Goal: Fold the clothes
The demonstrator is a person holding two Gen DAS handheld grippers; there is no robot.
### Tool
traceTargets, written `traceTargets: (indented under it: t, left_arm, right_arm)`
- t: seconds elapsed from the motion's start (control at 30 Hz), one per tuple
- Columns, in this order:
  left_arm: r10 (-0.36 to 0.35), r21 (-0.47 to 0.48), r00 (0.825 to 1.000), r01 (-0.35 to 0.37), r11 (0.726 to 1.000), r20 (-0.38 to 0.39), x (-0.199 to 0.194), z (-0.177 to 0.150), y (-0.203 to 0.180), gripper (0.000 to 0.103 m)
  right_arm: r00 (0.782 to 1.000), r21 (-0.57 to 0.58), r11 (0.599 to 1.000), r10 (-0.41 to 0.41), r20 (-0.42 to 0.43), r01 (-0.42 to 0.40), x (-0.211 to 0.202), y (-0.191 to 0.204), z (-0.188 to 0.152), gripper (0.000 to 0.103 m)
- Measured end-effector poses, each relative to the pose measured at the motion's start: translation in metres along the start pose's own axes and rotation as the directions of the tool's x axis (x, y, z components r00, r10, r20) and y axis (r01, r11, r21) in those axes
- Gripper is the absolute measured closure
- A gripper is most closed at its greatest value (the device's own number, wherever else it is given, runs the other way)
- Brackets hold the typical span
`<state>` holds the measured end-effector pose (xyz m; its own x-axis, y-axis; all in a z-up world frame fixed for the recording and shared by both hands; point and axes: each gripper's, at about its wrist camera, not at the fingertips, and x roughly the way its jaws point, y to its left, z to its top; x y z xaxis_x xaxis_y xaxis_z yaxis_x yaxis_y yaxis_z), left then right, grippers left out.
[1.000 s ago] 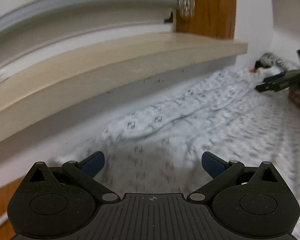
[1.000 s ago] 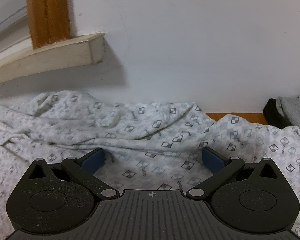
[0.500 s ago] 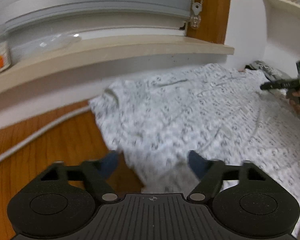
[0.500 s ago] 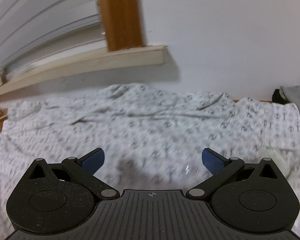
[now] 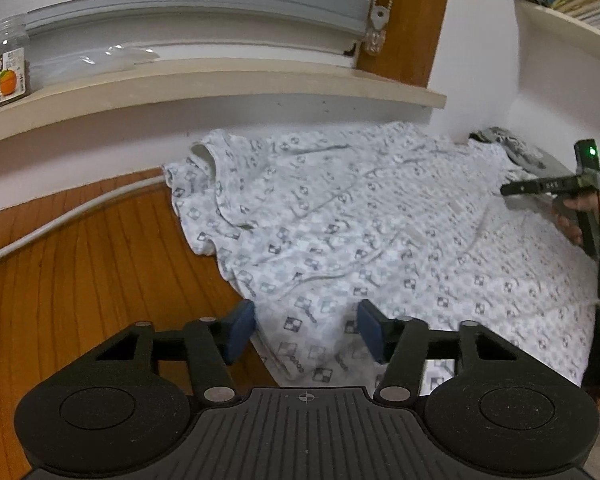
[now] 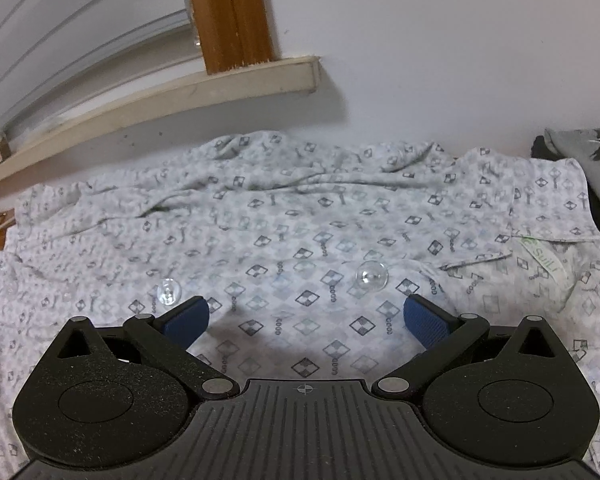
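Nearest in the left wrist view, the left gripper (image 5: 306,326) hangs with its blue pads parted and nothing between them, just above the near hem of the patterned shirt (image 5: 380,232). A second ago it sat low over blurred cloth with its pads spread much wider; now it is pulled back and higher, the pads are closer together, and the whole garment shows. The shirt lies spread flat and wrinkled on the wooden floor (image 5: 80,280), which was out of sight a second ago.

In the right wrist view, the right gripper (image 6: 306,318) is released too, its pads wide apart over the shirt's front, the opening unchanged. It has also risen and backed away: two clear buttons (image 6: 372,276) and the collar label (image 6: 546,264) now show.

Further off, a hand (image 5: 580,220) holds the right gripper over the shirt's far side. Beyond, a grey garment (image 6: 588,168) lies by the collar, and a jar (image 5: 10,64) stands on the window sill (image 5: 220,84) against the white wall.
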<state>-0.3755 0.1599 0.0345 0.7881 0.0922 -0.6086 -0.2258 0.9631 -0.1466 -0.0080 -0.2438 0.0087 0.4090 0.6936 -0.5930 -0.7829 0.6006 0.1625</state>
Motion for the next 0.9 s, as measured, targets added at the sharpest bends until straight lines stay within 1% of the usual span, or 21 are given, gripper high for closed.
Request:
traceTargets:
  t: [0.03, 0.07, 0.13, 0.17, 0.2, 0.27, 0.33, 0.37, 0.43, 0.5, 0.53, 0.57, 0.6, 0.67, 0.73, 0.77, 0.8, 0.83, 0.87, 0.9]
  left_arm:
    - [0.002, -0.005, 1.0, -0.002, 1.0, 0.003, 0.0, 0.0, 0.001, 0.059]
    - [0.006, -0.003, 1.0, -0.006, 1.0, 0.007, -0.001, 0.0, 0.002, 0.07]
    - [0.029, -0.012, 0.999, -0.028, 1.0, 0.027, -0.005, -0.002, 0.005, 0.083]
    - [0.047, -0.028, 0.998, -0.046, 0.999, 0.048, -0.009, -0.002, 0.008, 0.093]
    - [0.068, -0.044, 0.995, -0.065, 0.997, 0.071, -0.013, -0.003, 0.011, 0.1]
    - [0.111, -0.06, 0.989, -0.105, 0.993, 0.102, -0.02, -0.004, 0.016, 0.103]
    - [0.116, -0.08, 0.988, -0.108, 0.991, 0.101, -0.023, -0.004, 0.02, 0.103]
    - [0.11, -0.085, 0.989, -0.102, 0.991, 0.095, -0.023, -0.004, 0.021, 0.102]
    - [0.094, -0.09, 0.992, -0.087, 0.992, 0.082, -0.023, -0.003, 0.022, 0.096]
    - [0.076, -0.082, 0.994, -0.07, 0.994, 0.076, -0.021, -0.003, 0.018, 0.078]
    - [0.072, -0.075, 0.995, -0.066, 0.995, 0.074, -0.02, -0.003, 0.015, 0.072]
    - [0.071, -0.068, 0.995, -0.066, 0.996, 0.073, -0.019, -0.004, 0.011, 0.058]
    - [0.072, -0.062, 0.995, -0.067, 0.996, 0.072, -0.018, -0.005, 0.007, 0.048]
    - [0.074, -0.056, 0.995, -0.07, 0.996, 0.068, -0.016, -0.01, 0.0, 0.047]
    - [0.069, -0.064, 0.996, -0.065, 0.996, 0.062, -0.014, -0.015, -0.005, 0.048]
    - [0.065, -0.068, 0.996, -0.061, 0.996, 0.058, -0.012, -0.017, -0.007, 0.053]
    - [0.074, -0.056, 0.996, -0.071, 0.996, 0.054, -0.011, -0.019, -0.01, 0.062]
    - [0.087, -0.039, 0.995, -0.085, 0.996, 0.05, -0.009, -0.021, -0.012, 0.068]
    - [0.091, -0.018, 0.994, -0.09, 0.996, 0.055, -0.009, -0.022, -0.015, 0.077]
    - [0.092, 0.004, 0.994, -0.093, 0.996, 0.062, -0.009, -0.023, -0.016, 0.097]
  right_arm:
    - [1.0, 0.004, 1.0, 0.003, 0.002, -0.003, -0.001, -0.001, 0.0, 0.0]
    - [1.0, 0.01, 1.0, 0.008, 0.004, -0.008, -0.001, -0.002, 0.0, 0.0]
    - [1.0, 0.023, 1.0, 0.018, 0.009, -0.018, -0.002, -0.004, -0.001, 0.0]
    - [1.0, 0.03, 0.999, 0.023, 0.012, -0.024, -0.002, -0.005, -0.001, 0.0]
    - [1.0, 0.036, 0.999, 0.027, 0.015, -0.028, -0.003, -0.006, -0.001, 0.0]
    - [0.999, 0.045, 0.998, 0.033, 0.018, -0.033, -0.003, -0.007, -0.001, 0.0]
    - [0.999, 0.05, 0.998, 0.029, 0.018, -0.03, -0.003, -0.008, -0.001, 0.0]
    - [0.999, 0.049, 0.998, 0.029, 0.018, -0.03, -0.002, -0.008, -0.001, 0.0]
    - [1.0, 0.044, 0.999, 0.026, 0.016, -0.026, -0.002, -0.008, 0.0, 0.0]
    - [1.0, 0.042, 0.999, 0.023, 0.015, -0.023, -0.001, -0.007, 0.0, 0.0]
    - [1.0, 0.042, 0.999, 0.022, 0.015, -0.022, -0.001, -0.007, 0.0, 0.0]
    - [1.0, 0.042, 0.999, 0.021, 0.015, -0.021, -0.001, -0.007, 0.0, 0.0]
    - [1.0, 0.043, 0.999, 0.02, 0.015, -0.021, -0.001, -0.007, 0.0, 0.0]
    - [1.0, 0.05, 0.998, 0.024, 0.018, -0.025, -0.002, -0.008, -0.001, 0.0]
    - [0.999, 0.056, 0.998, 0.028, 0.021, -0.029, -0.002, -0.009, -0.001, 0.0]
    - [0.999, 0.059, 0.998, 0.03, 0.023, -0.031, -0.002, -0.009, -0.001, 0.0]
    - [0.999, 0.063, 0.997, 0.032, 0.024, -0.033, -0.002, -0.01, -0.001, 0.0]
    - [0.999, 0.066, 0.997, 0.033, 0.026, -0.035, -0.003, -0.01, -0.001, 0.0]
    - [0.999, 0.069, 0.997, 0.035, 0.028, -0.037, -0.003, -0.011, -0.001, 0.0]
    - [0.999, 0.072, 0.997, 0.037, 0.029, -0.039, -0.003, -0.011, -0.001, 0.0]
